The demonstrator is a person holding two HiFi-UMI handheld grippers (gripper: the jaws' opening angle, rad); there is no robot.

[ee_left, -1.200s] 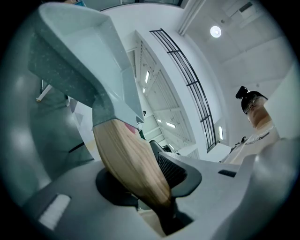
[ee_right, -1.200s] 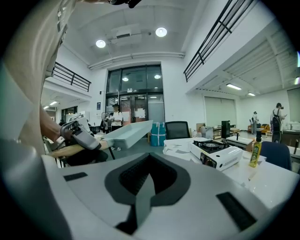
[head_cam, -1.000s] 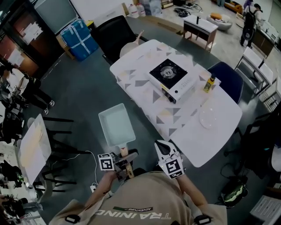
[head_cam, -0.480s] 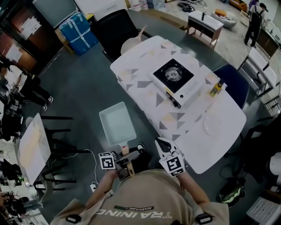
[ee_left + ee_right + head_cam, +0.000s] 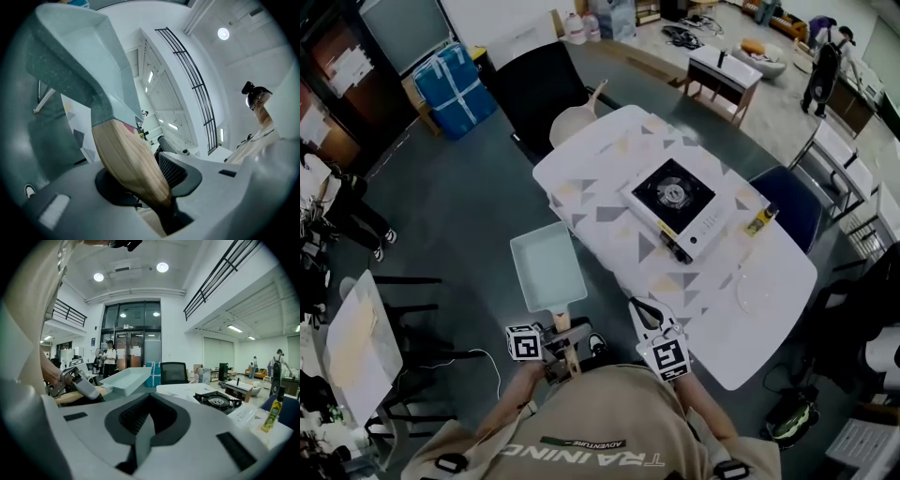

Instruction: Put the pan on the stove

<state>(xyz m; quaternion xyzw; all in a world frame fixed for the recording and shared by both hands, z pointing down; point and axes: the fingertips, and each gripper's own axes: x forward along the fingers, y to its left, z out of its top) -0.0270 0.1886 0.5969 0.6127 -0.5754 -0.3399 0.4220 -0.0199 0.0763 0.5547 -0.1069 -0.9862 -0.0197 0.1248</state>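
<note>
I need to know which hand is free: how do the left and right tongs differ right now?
The left tongs clamp the wooden handle of the pan; the right tongs are shut on nothing. The left tongs hold the pan in the air beside the table; the right tongs face the stove. Both are held low, side by side.

**Little to read from where I stand**

The only clear words are on my own shirt (image 5: 609, 412): "TRAINING" in large pale letters, seen upside down in the head view, with a small "ADVENTURE" patch just beside it. The cube (image 5: 523, 342) on my left gripper (image 5: 561, 330) and the cube (image 5: 669, 356) on my right gripper (image 5: 645, 311) bear black-and-white square markers, no letters. The yellow bottle's (image 5: 759, 222) label, the stove's (image 5: 680, 208) front panel and the sheets on the glass doors (image 5: 133, 351) are too small to read.
</note>
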